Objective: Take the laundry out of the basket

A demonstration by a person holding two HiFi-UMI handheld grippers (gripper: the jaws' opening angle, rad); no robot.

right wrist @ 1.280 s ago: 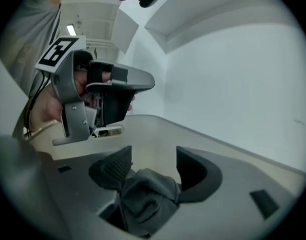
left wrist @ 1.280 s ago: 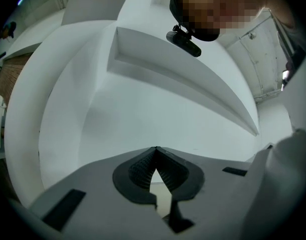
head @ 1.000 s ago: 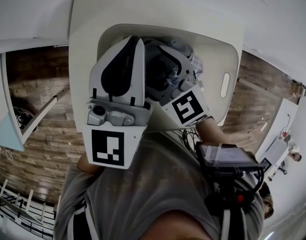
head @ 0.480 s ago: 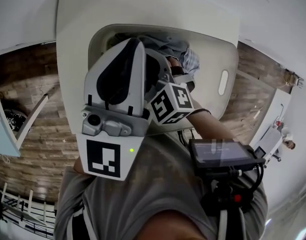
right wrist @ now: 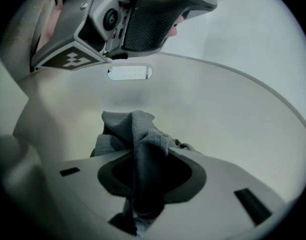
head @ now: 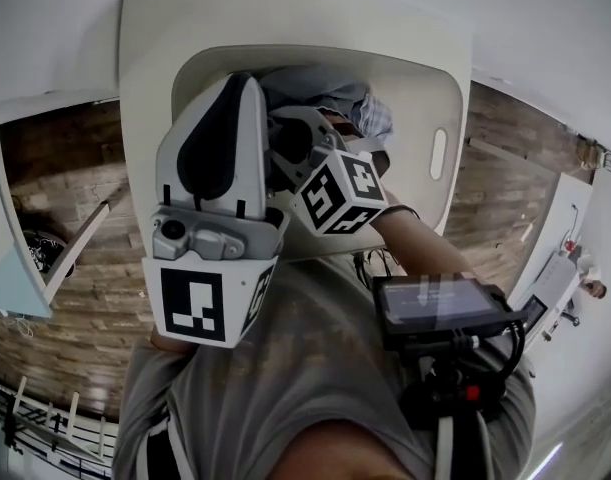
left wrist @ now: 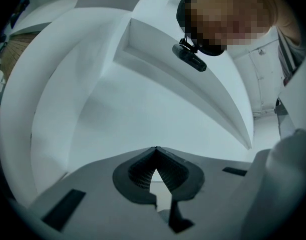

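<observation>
A white laundry basket (head: 145, 88) fills the top of the head view, with grey and checked laundry (head: 330, 93) lying at its far end. My right gripper (head: 295, 143) reaches down into it, marker cube facing up. In the right gripper view its jaws (right wrist: 142, 154) are closing, and a fold of grey cloth (right wrist: 130, 129) is pinched between the pads. My left gripper (head: 237, 80) hovers above the basket's left side, tips together and empty. In its own view the left gripper (left wrist: 155, 149) points at white surfaces only.
The basket has a handle slot (head: 437, 168) in its right wall, also seen as a handle slot (right wrist: 129, 72) in the right gripper view. Wooden floor (head: 65, 218) surrounds it. A screen device (head: 440, 308) hangs on the person's chest. A drying rack (head: 45, 418) stands at lower left.
The right gripper has turned and sunk lower into the basket toward the laundry. The left gripper has drifted slightly left and stays above the rim.
</observation>
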